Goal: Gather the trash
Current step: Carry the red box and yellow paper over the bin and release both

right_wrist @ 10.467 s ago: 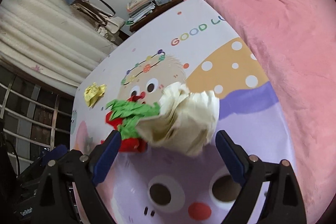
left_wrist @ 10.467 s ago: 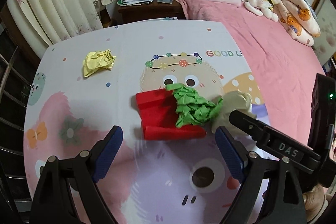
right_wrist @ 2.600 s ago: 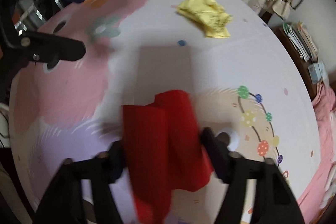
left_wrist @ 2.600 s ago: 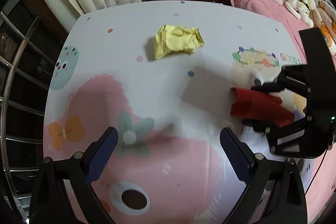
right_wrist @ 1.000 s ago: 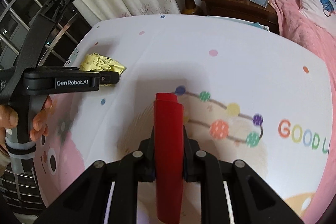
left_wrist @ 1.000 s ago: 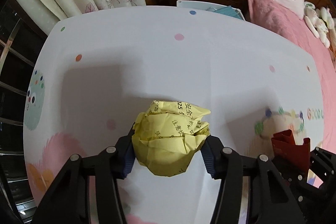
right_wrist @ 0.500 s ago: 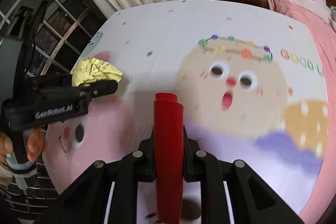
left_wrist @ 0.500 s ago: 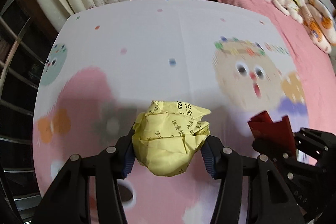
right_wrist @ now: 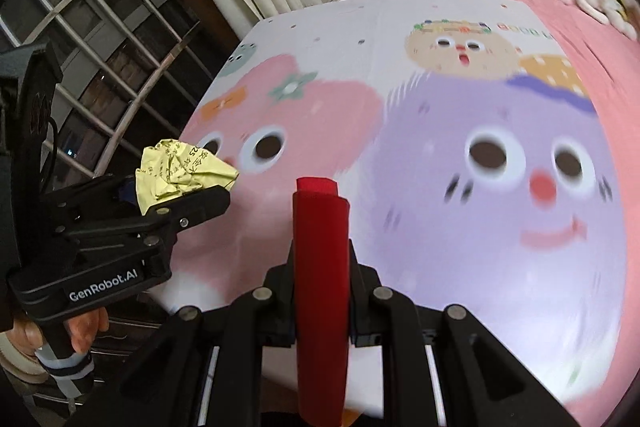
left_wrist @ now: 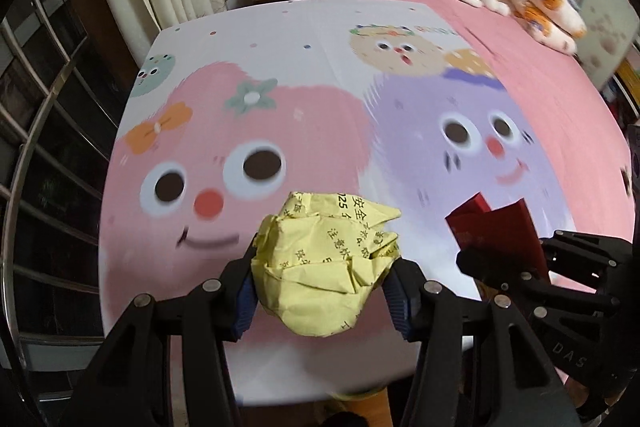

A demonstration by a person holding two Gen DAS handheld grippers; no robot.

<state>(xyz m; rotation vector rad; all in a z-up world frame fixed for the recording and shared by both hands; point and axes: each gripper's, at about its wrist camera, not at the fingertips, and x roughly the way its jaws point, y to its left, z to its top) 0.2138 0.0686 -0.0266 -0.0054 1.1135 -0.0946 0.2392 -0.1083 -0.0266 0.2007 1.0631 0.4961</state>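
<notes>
Both hands have swung back toward the bed's [left_wrist: 320,39] near edge: left gripper [left_wrist: 322,291] clamps yellow paper [left_wrist: 324,267], right gripper [right_wrist: 320,263] pinches red paper [right_wrist: 320,251]; dropping them remains.

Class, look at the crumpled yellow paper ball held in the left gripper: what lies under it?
Under the yellow paper ball lies the cartoon-printed sheet, its pink smiling face showing. The patch directly beneath the ball is covered.

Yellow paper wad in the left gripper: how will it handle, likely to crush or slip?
The yellow paper wad looks crumpled and loosely folded, so it probably squashes under the left gripper. Probably very light. Its creased surface bulges past the pads, so a slip seems unlikely.
</notes>
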